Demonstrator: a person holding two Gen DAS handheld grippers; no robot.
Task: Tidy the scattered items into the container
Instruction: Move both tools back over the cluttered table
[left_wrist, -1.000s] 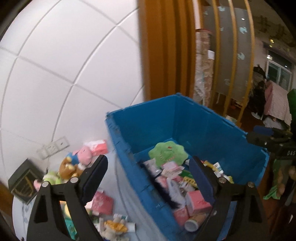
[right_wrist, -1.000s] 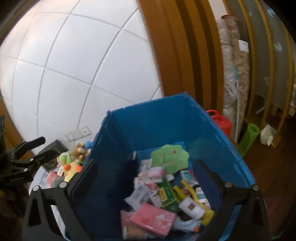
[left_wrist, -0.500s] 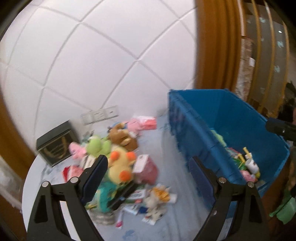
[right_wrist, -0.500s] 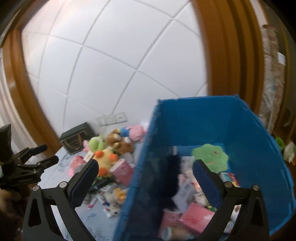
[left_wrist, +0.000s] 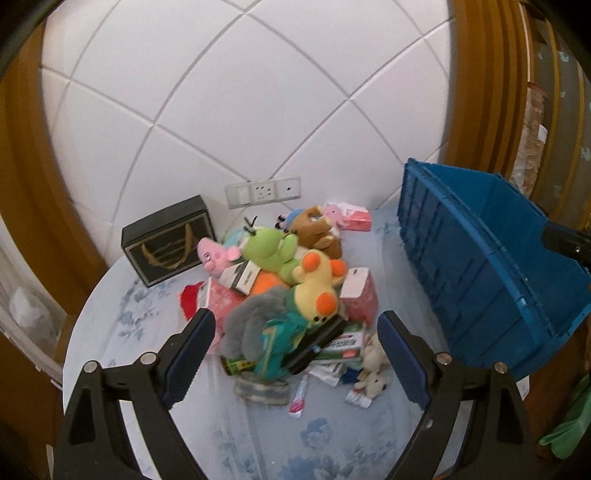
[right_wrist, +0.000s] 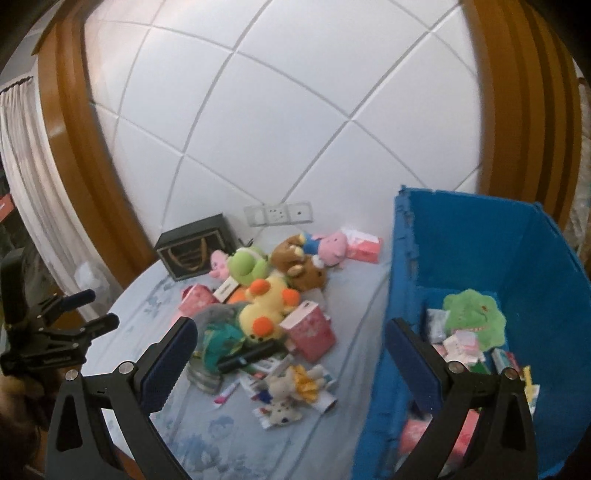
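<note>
Scattered items (left_wrist: 291, 295) are seen heaped mid-table on the floral cloth (left_wrist: 122, 332), w/ a yellow duck plush (left_wrist: 317, 284) on top, a green plush (left_wrist: 271, 249) behind it & a pink box (left_wrist: 360, 295) just beside it on the right. The blue container (left_wrist: 480, 266) is set at the table's right edge, apart from the heap; in the right wrist view its inside (right_wrist: 535, 258) is shown partly filled, a green plush (right_wrist: 474, 314) among small packets. The left gripper (left_wrist: 293, 354) is held low over the near side of the table, pointed fwd at the heap, jaws spread wide w/ nothing between them; a grey plush (left_wrist: 255, 321) & a teal item (left_wrist: 275, 350) are framed in the gap. The right gripper (right_wrist: 291, 358) is held level near the container's left wall, jaws likewise wide apart & empty, one finger (right_wrist: 166, 365) over the cloth, the other (right_wrist: 413, 362) in front of the crate wall. A dark box (left_wrist: 168, 243) is stood against the tiled wall (left_wrist: 258, 110) below the sockets (left_wrist: 262, 190).
</note>
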